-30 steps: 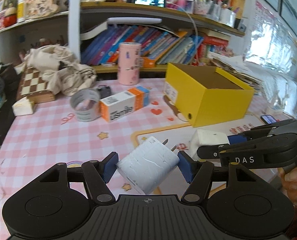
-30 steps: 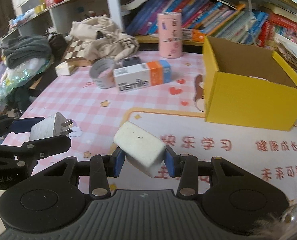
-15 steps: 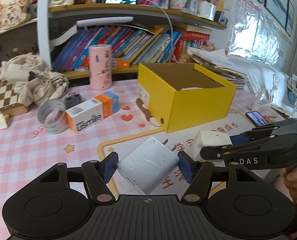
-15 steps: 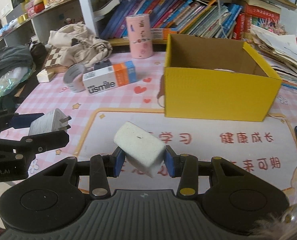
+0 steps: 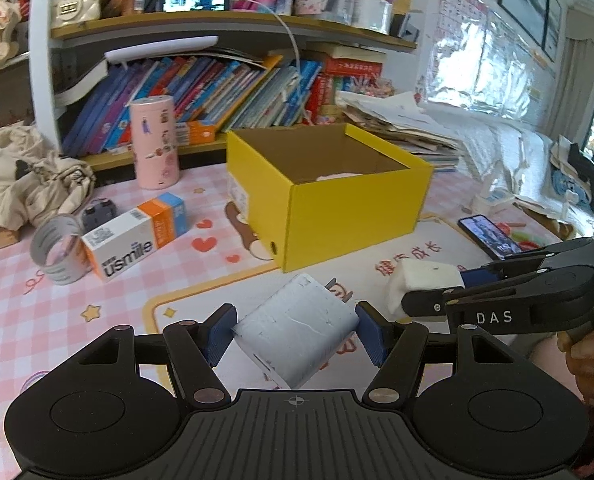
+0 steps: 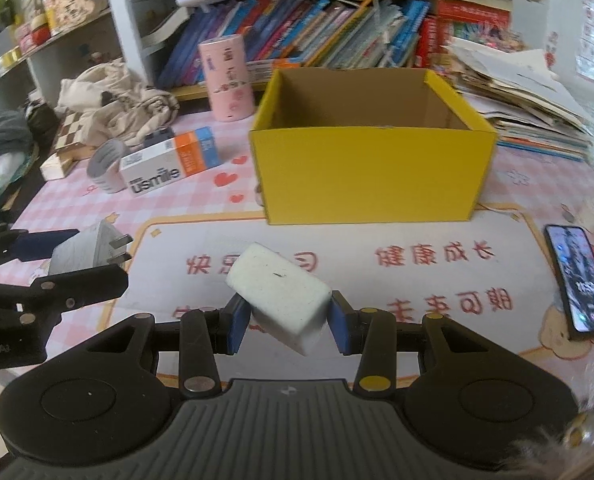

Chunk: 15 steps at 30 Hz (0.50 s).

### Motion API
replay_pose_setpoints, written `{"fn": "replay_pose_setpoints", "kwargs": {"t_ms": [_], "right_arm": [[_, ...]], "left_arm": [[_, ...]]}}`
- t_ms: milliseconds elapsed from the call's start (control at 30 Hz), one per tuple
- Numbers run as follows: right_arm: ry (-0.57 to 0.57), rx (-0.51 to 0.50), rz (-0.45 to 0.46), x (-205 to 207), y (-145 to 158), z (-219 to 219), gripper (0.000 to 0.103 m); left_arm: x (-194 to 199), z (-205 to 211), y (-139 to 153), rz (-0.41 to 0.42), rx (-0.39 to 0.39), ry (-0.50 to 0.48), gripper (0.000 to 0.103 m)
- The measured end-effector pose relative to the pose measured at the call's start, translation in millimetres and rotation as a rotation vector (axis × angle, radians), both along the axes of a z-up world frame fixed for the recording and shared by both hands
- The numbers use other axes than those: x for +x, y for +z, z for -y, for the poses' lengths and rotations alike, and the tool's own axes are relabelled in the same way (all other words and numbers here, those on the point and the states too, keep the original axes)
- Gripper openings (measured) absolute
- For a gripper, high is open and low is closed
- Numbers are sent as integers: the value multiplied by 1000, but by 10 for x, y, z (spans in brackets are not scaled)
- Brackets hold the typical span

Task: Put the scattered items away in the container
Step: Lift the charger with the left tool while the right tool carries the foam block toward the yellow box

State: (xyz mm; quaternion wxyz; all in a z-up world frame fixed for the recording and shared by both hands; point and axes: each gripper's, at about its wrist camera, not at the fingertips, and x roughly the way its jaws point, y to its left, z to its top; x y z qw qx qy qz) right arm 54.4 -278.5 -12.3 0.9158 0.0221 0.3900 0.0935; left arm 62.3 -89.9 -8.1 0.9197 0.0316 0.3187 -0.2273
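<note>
- Left wrist view: the left gripper [image 5: 295, 330] is clenched on a grey-white charger [image 5: 297, 332], held tilted above the bench [image 5: 29, 328], its prongs pointing toward the yellow box [image 5: 337, 196].
- Right wrist view: the right gripper [image 6: 283, 320] is clenched on a white block [image 6: 281, 292], also tilted and lifted clear of the bench, in front of the box [image 6: 373, 172].
- Both grippers hang side by side on the near side of the box; each shows in the other's camera, the block [image 5: 421, 284] to the right of the charger and the charger [image 6: 85, 252] to the left of the block.
- The box stands open-topped on the bench, and something pale lies on its floor; what it is cannot be told.
- Left of the box lie a toothpaste carton [image 5: 137, 236] marked "usmile", a tape roll [image 5: 55, 248] touching the carton's end, and a small dark item [image 5: 99, 212] just behind them.
- A pink canister [image 5: 155, 142] stands upright behind and left of the box, near the bookshelf [image 5: 233, 92].
- A phone [image 6: 579, 276] lies screen-up right of the box, well apart from it.
- A crumpled cloth [image 5: 25, 176] sits far left of the box.
</note>
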Motion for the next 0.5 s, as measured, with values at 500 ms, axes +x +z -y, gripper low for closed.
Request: {"fn": "replay_pose_setpoints", "kwargs": {"t_ms": [500], "right_arm": [[-92, 8, -16, -53, -54, 398, 40]], "left_arm": [[133, 414, -61, -26, 13, -96, 65]]}}
